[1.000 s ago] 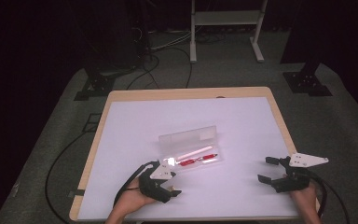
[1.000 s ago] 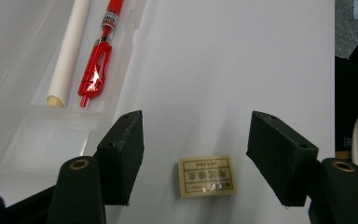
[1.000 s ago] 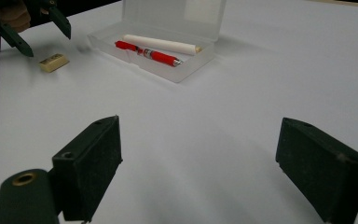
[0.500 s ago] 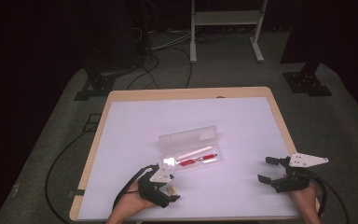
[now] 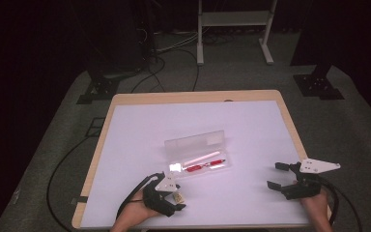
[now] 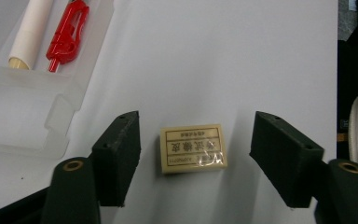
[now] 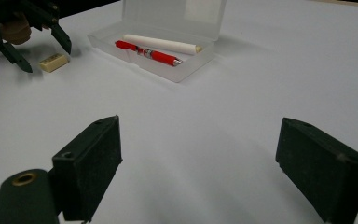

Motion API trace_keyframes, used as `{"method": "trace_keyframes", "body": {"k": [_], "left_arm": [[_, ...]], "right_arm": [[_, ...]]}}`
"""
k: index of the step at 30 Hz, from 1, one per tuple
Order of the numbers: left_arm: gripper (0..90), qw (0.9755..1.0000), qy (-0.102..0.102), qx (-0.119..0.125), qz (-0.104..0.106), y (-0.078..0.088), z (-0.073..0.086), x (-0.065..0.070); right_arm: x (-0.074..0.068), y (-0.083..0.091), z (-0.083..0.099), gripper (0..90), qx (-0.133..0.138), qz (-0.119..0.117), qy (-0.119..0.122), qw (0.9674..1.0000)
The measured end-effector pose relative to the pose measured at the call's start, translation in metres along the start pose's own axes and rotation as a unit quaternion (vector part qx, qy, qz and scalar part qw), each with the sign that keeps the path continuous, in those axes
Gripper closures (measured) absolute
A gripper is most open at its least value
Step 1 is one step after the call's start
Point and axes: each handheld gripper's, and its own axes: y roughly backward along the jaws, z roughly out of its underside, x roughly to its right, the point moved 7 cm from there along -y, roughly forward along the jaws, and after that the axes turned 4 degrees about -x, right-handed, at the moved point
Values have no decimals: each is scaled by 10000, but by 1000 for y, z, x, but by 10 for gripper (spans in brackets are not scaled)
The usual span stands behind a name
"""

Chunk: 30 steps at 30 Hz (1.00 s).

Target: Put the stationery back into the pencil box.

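The left claw (image 6: 193, 156) stands wide open with its 2 black jaws set either side of a small cream eraser (image 6: 194, 148), a clear gap on each side, so it holds nothing. The eraser lies flat on the white desk (image 6: 223, 56), printed label up, just beside the near corner of a clear plastic pencil case (image 6: 23, 107). In the high view the left claw (image 5: 173, 199) sits at the near edge of the desk (image 5: 140, 135), with the eraser (image 5: 177, 197) beneath it. The case (image 5: 198, 153) lies open near the desk's middle, lid tipped back, holding a red pen (image 5: 205, 166) and a white stick (image 5: 202, 158) side by side. The right claw (image 7: 198, 165) is also spread wide and empty, low over bare desk, well apart from the case (image 7: 168, 39).
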Motion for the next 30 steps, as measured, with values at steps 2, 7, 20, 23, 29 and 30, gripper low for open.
{"method": "trace_keyframes", "body": {"k": [2, 7, 20, 23, 29, 30], "left_arm": [[382, 10000, -60, -23, 6, 0, 1, 0], [493, 9999, -102, -43, 6, 0, 2, 1], [585, 9998, -178, -26, -48, 2, 1, 2], [586, 9997, -215, 18, -83, 5, -2, 1], [585, 9996, -207, 93, -150, 11, -7, -3], [585, 9996, -203, 111, -163, 12, -8, -4]], "right_arm": [[0, 0, 0, 134, 0, 0, 4, 10000], [0, 0, 0, 134, 4, 0, 3, 10000], [0, 0, 0, 134, 12, 0, -1, 10000], [0, 0, 0, 134, 9, -2, 3, 10000], [0, 0, 0, 134, 11, -1, -4, 10000], [0, 0, 0, 134, 12, 0, -4, 10000]]}}
